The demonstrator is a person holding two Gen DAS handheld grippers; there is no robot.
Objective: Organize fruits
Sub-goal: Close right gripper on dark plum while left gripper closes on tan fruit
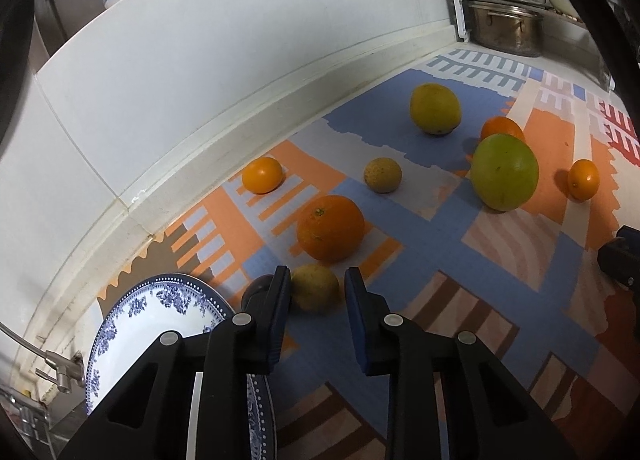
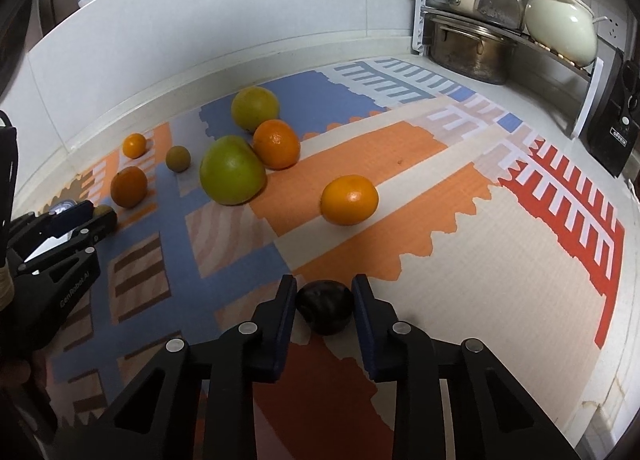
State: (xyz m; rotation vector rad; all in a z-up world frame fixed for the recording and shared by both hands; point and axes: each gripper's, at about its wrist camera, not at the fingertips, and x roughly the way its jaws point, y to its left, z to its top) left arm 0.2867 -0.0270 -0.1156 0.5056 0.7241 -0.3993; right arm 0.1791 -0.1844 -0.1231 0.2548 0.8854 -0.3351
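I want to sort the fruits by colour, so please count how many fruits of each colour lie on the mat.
Orange fruits: 4
Green fruit: 1
Yellow or yellow-green fruits: 3
Dark fruit: 1
Total: 9, not counting a half-hidden dark round thing.

Both tongs, left [image 1: 316, 284] and right [image 2: 325, 292], angle downward, jaws closed on fruit.
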